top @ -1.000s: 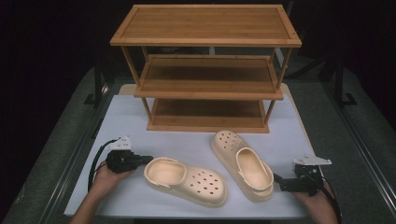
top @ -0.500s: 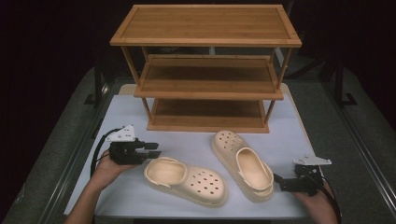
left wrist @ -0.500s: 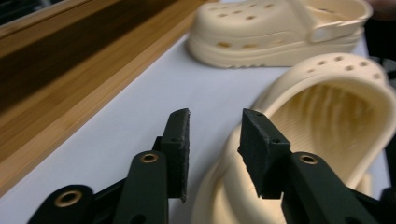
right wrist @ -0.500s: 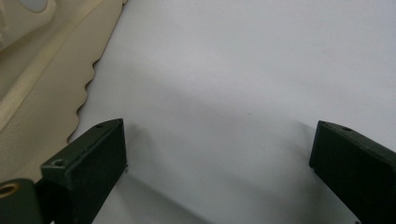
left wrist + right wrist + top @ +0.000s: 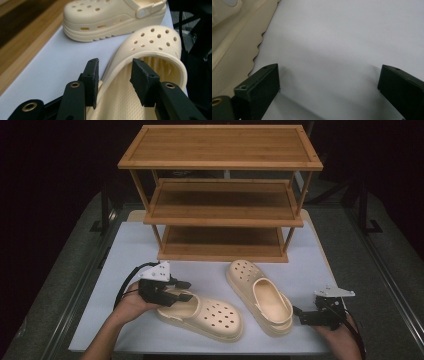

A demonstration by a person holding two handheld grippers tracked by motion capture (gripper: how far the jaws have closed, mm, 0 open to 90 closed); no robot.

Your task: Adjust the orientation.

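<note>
Two cream perforated clogs lie on the white table. The left clog (image 5: 207,315) points right, and the right clog (image 5: 261,296) lies at an angle beside it. My left gripper (image 5: 182,290) is open at the left clog's heel opening. In the left gripper view its jaws (image 5: 116,80) straddle the rim of that clog (image 5: 155,42), one jaw outside the wall and one inside, with the other clog (image 5: 105,17) beyond. My right gripper (image 5: 298,313) rests open on the table just right of the right clog. The right clog's sole edge (image 5: 234,45) runs beside the right gripper (image 5: 328,87).
A three-tier wooden shoe rack (image 5: 220,215) stands at the back of the table (image 5: 125,250), all shelves bare. Its bottom board (image 5: 22,37) runs along the left of the left gripper view. Dark floor surrounds the table.
My left gripper has moved right from beside the left clog and now has its open jaws over that clog's heel rim. The right gripper has stayed put.
</note>
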